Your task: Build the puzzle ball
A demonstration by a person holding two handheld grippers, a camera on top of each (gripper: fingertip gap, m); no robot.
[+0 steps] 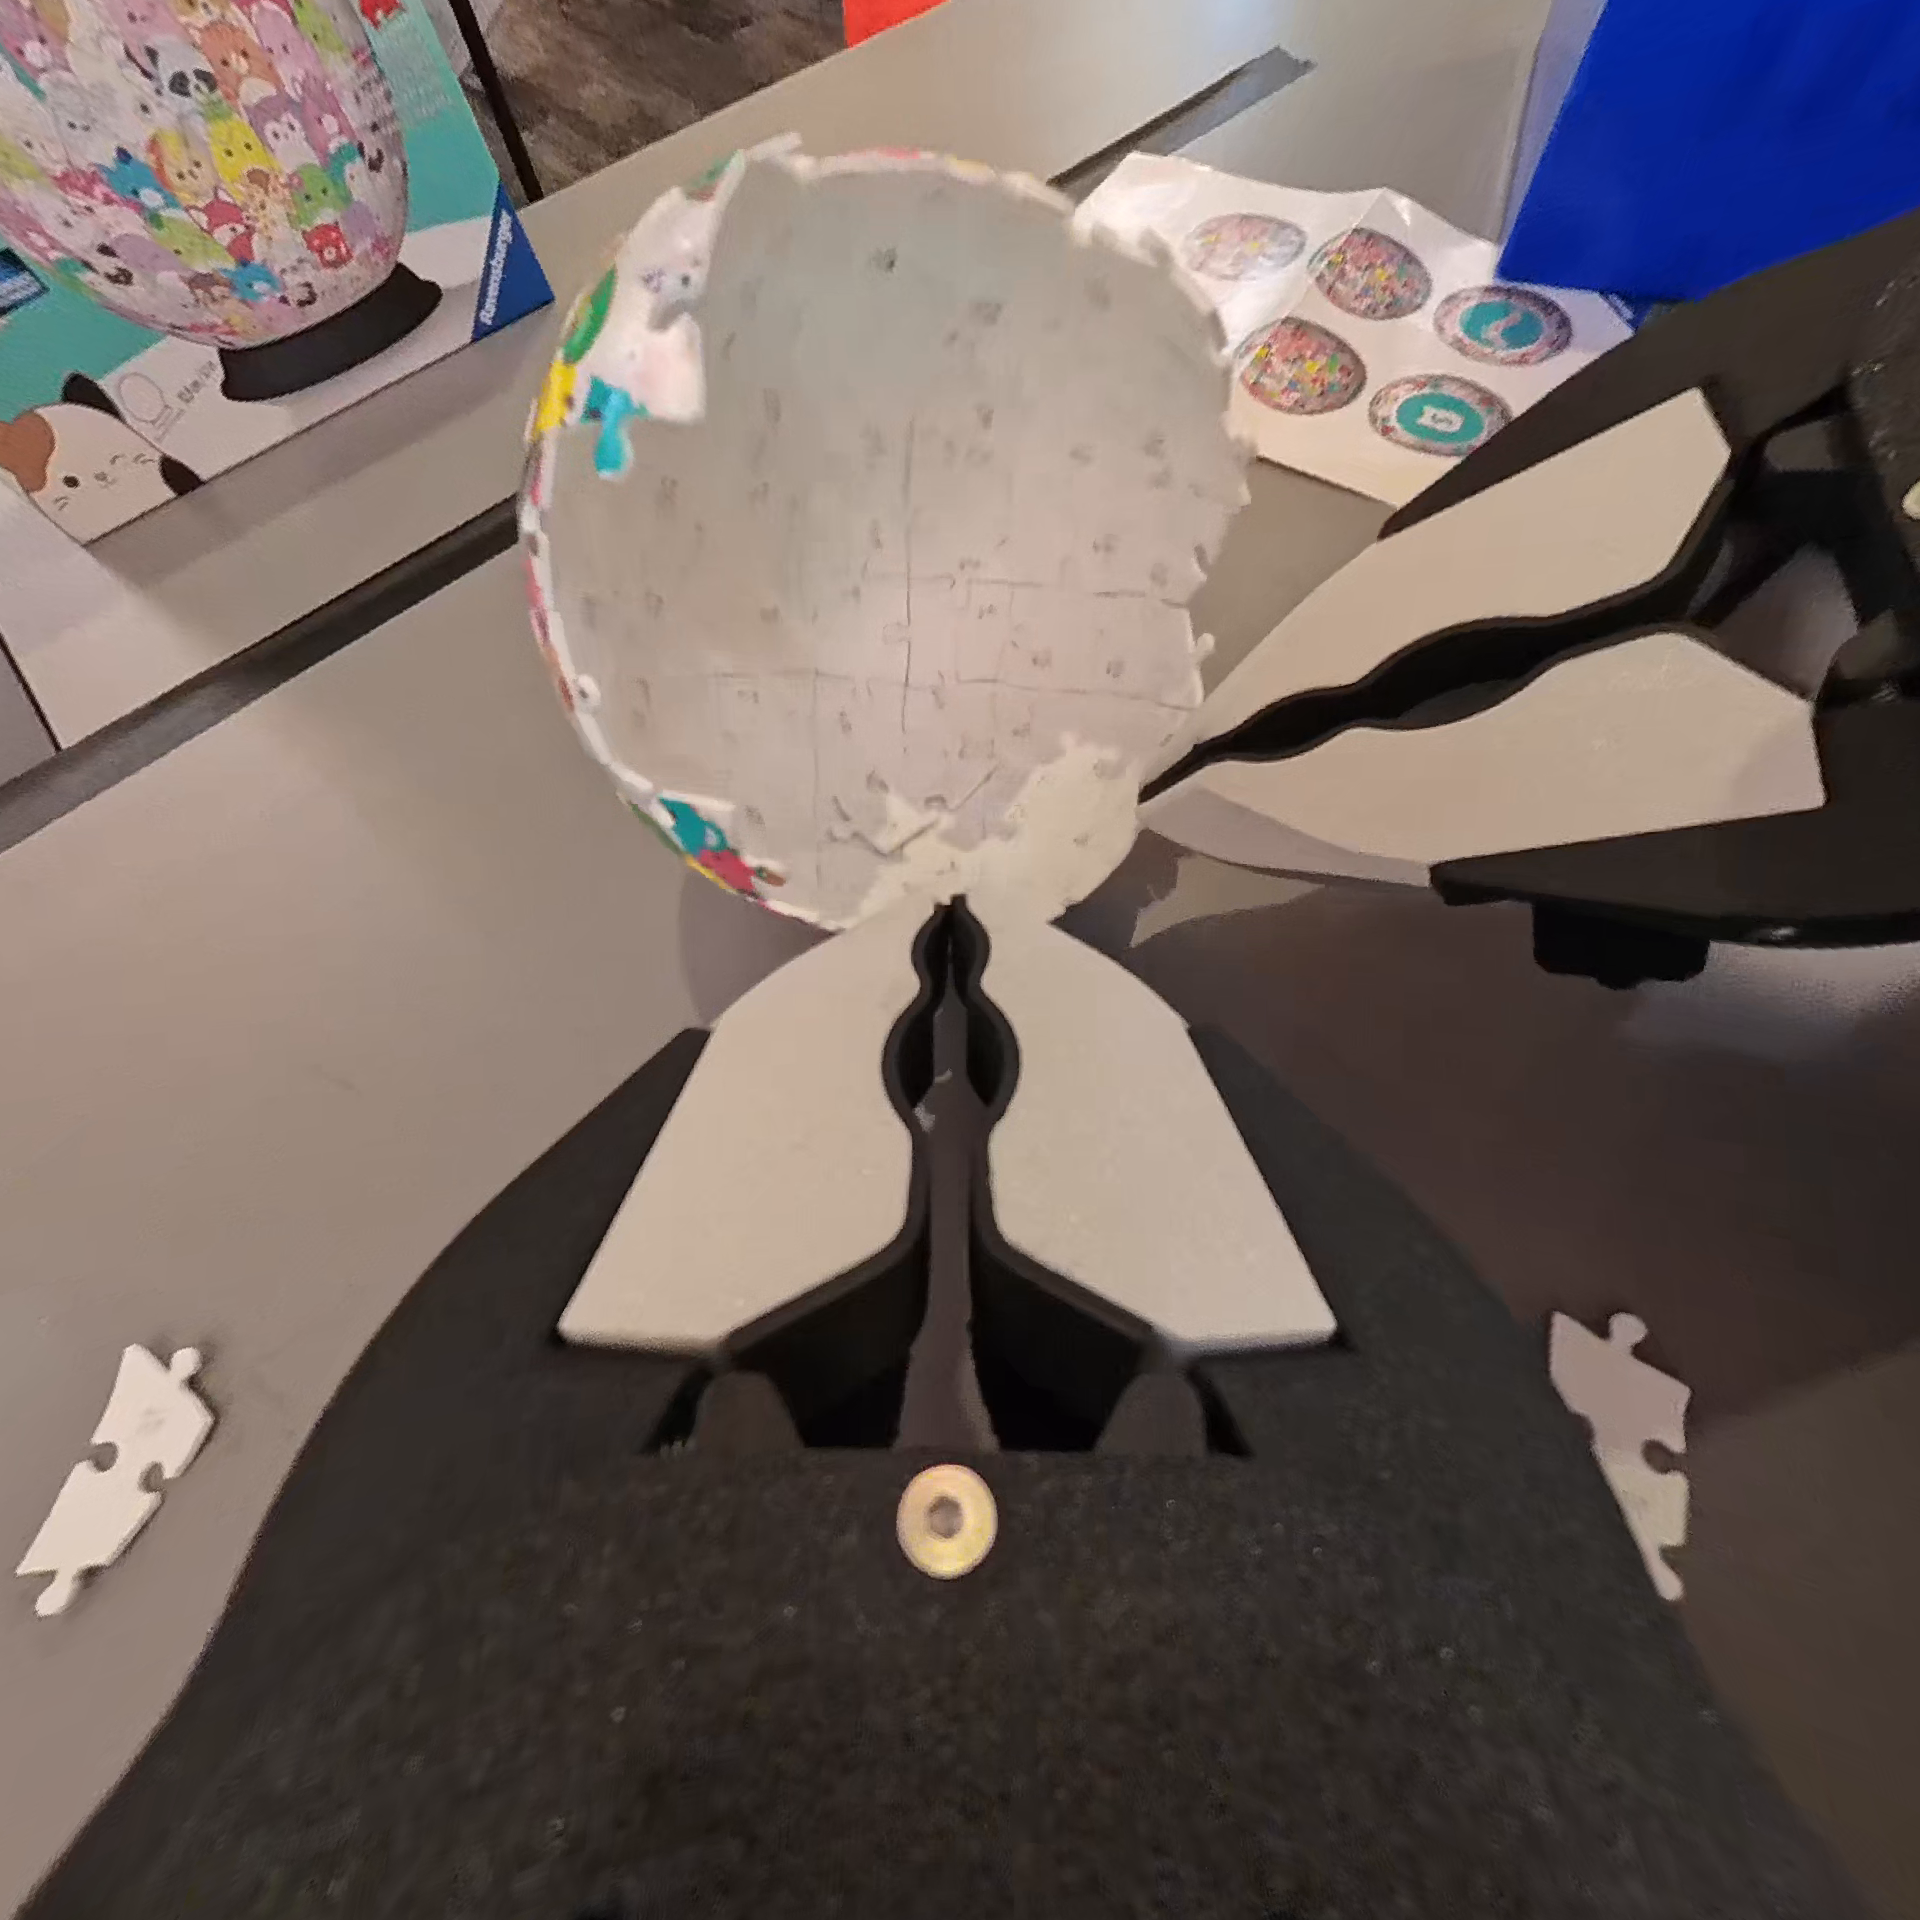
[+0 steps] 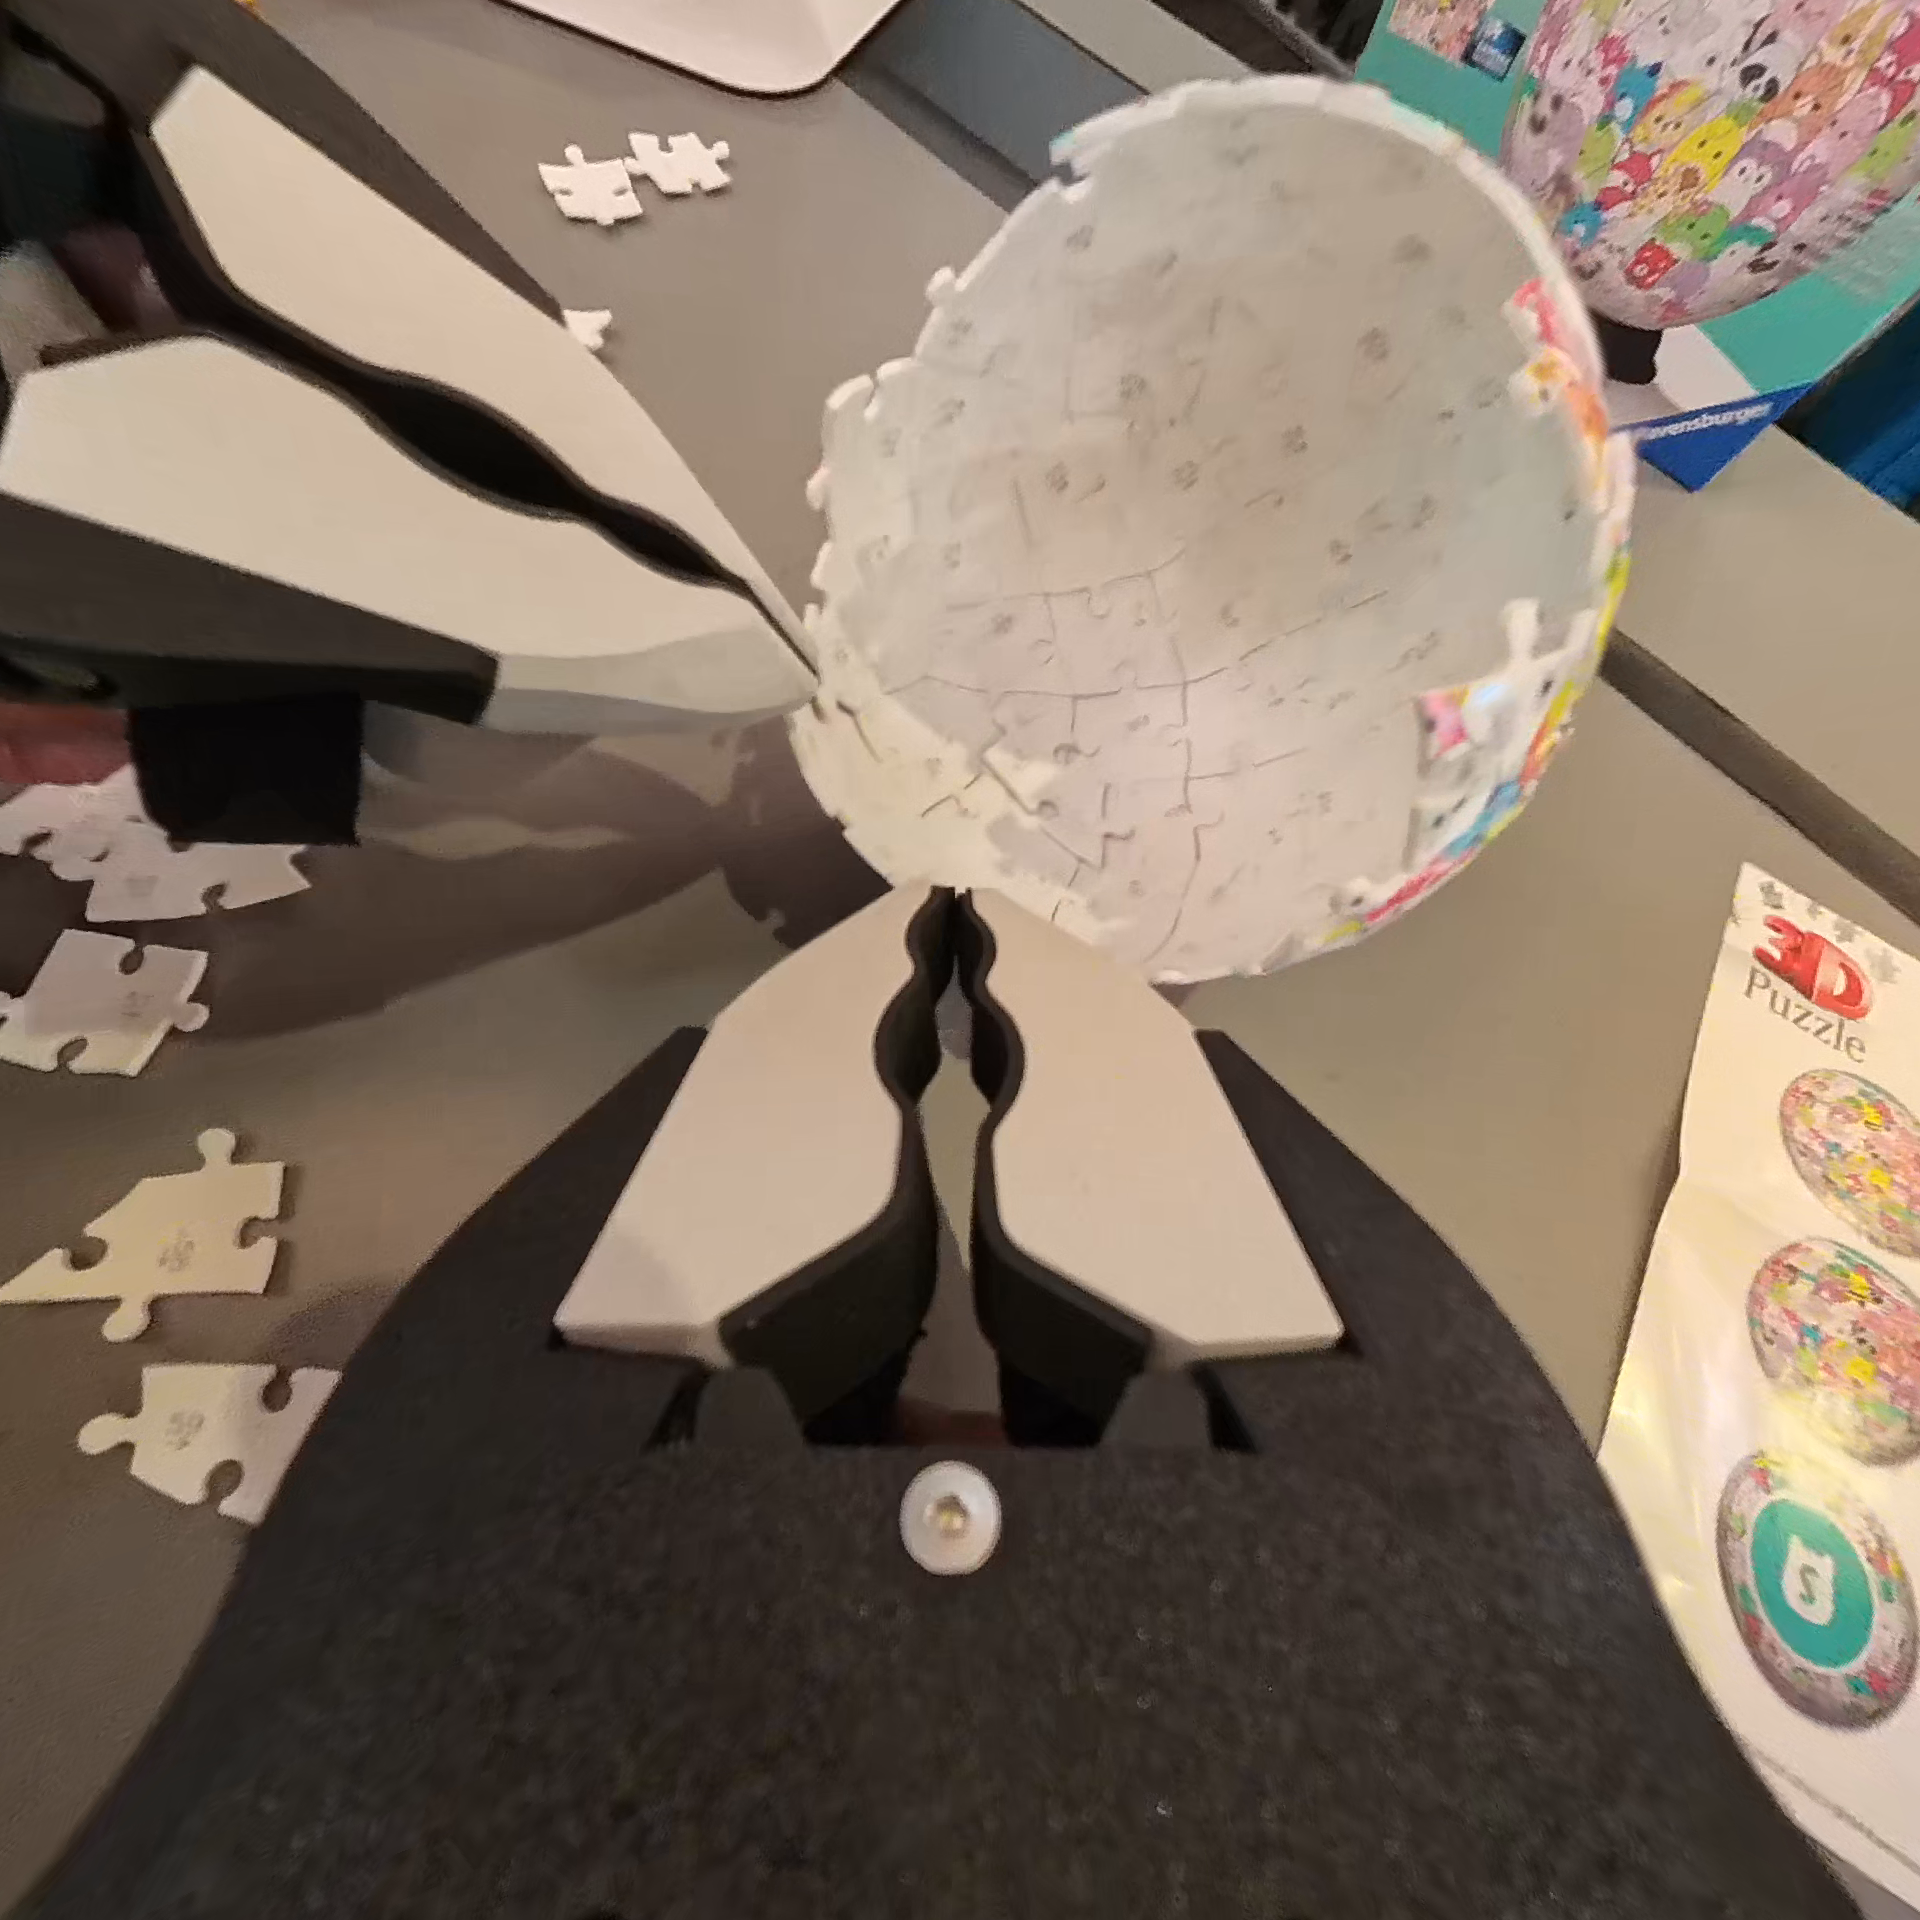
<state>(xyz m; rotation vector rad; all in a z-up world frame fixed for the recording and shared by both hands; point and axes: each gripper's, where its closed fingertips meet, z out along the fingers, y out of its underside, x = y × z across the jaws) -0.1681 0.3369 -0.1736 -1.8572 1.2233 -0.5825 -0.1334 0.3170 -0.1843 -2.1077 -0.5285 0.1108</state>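
Landmark: the half-built puzzle ball [image 1: 883, 540], a white numbered shell with its hollow side toward both cameras and a coloured cartoon print along its outer edge, held up above the grey bench [image 1: 312, 935].

Left of the ball, left wrist view: the puzzle box [image 1: 260, 239] stands on the bench at the far left — teal, picturing the finished ball on a dark stand. Nearer the camera, a loose white piece [image 1: 109, 1475] lies blank side up.

Below the ball: the left tongs [image 1: 951, 920], pressed together on the shell's bottom rim, pinching it.

Right of the ball: the right tongs [image 1: 1153, 790] come in from the side, pressed together at the shell's lower right edge. Behind them lies the instruction sheet [image 1: 1382, 312] with round pictures, and past it a blue object [image 1: 1714, 135]. A second white piece [image 1: 1621, 1434] lies near the lower right.

Right wrist view, from the left: scattered white pieces [image 2: 156, 1236] on the bench — several more farther back. The left tongs [image 2: 805, 665] reach in, touching the shell's left rim. The right tongs [image 2: 951, 914] sit below the ball [image 2: 1226, 540], tips closed on its bottom rim. Right of the ball are the box [image 2: 1714, 177] and the sheet [image 2: 1808, 1299].
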